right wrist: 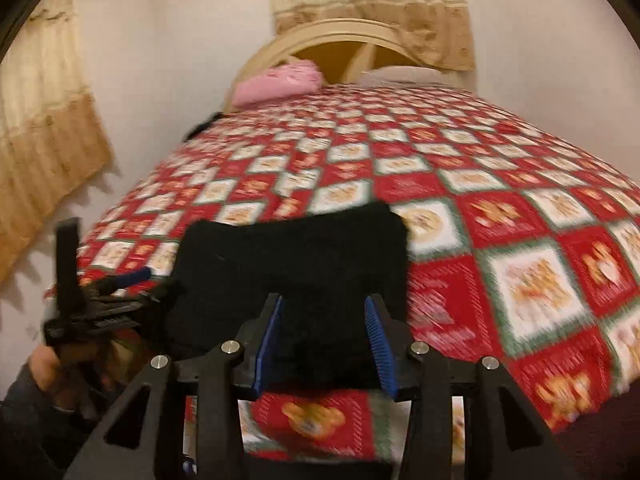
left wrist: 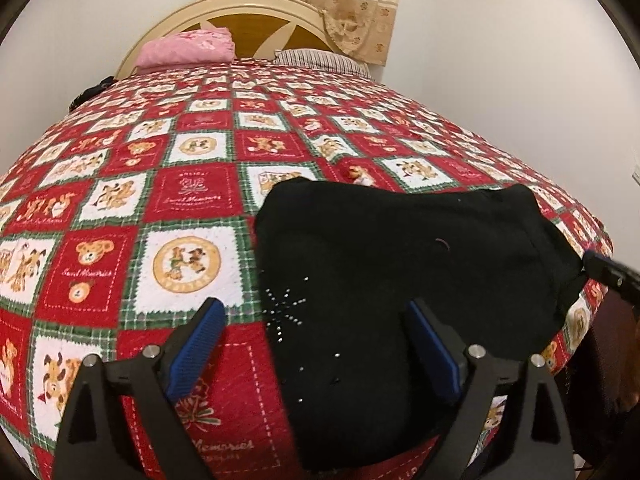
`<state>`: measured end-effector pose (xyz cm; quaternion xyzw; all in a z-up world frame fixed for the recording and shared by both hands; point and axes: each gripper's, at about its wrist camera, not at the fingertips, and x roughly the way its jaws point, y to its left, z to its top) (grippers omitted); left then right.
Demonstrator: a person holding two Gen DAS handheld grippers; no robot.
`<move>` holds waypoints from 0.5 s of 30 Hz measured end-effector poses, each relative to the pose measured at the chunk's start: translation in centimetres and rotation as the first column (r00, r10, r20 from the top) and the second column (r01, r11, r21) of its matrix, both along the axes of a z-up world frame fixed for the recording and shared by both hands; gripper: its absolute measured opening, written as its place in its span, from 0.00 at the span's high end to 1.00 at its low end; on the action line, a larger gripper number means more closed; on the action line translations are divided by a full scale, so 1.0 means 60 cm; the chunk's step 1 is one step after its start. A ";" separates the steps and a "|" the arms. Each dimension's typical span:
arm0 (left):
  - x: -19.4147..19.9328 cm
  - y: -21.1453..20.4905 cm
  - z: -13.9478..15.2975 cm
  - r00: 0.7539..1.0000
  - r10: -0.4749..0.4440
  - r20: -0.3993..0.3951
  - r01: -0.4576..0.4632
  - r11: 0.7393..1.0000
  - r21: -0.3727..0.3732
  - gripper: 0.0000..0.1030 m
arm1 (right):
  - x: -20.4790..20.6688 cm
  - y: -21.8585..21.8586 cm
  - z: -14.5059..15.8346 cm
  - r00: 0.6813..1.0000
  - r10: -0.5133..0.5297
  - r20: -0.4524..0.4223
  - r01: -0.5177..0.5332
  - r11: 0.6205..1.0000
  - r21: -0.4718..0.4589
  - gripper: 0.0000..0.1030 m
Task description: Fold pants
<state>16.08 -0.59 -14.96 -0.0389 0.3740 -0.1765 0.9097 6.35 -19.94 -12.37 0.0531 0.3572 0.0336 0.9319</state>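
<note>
The black pants [left wrist: 400, 280] lie folded into a compact bundle on the red patchwork bedspread [left wrist: 160, 160] near the bed's front edge. They also show in the right wrist view [right wrist: 292, 264], blurred. My left gripper [left wrist: 316, 312] is open and empty, hovering over the pants' left edge with its small silver studs [left wrist: 286, 308]. My right gripper [right wrist: 324, 312] is open and empty just in front of the pants. The right gripper shows at the pants' right edge in the left wrist view [left wrist: 608, 272]. The left gripper shows at their left side in the right wrist view [right wrist: 120, 284].
A pink pillow [left wrist: 188, 50] and a striped pillow [left wrist: 320, 62] lie by the cream headboard [left wrist: 248, 6]. Beige curtains [right wrist: 44, 152] hang on the walls. The bed's front edge drops off just below the pants.
</note>
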 end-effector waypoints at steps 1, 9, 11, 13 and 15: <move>0.000 0.001 -0.001 1.000 0.001 -0.001 -0.001 1.000 -0.002 0.09 | -0.008 -0.014 -0.003 0.999 -0.045 0.000 0.045 0.999 0.010 0.57; -0.001 0.000 -0.005 1.000 0.002 -0.007 -0.002 1.000 -0.007 0.09 | 0.001 -0.027 -0.019 0.998 -0.057 -0.005 0.057 0.998 -0.026 0.74; -0.001 0.001 -0.006 1.000 0.002 -0.009 -0.002 1.000 -0.008 0.09 | 0.006 -0.021 -0.023 0.999 -0.048 -0.004 0.048 0.998 -0.040 0.76; -0.001 0.001 -0.006 1.000 0.002 -0.009 -0.002 1.000 -0.009 0.09 | 0.005 -0.018 -0.024 0.999 -0.041 0.004 0.041 0.996 -0.073 0.85; -0.002 0.001 -0.006 1.000 0.002 -0.011 -0.002 1.000 -0.013 0.09 | 0.003 -0.017 -0.021 1.000 -0.027 0.009 0.028 0.995 -0.095 0.91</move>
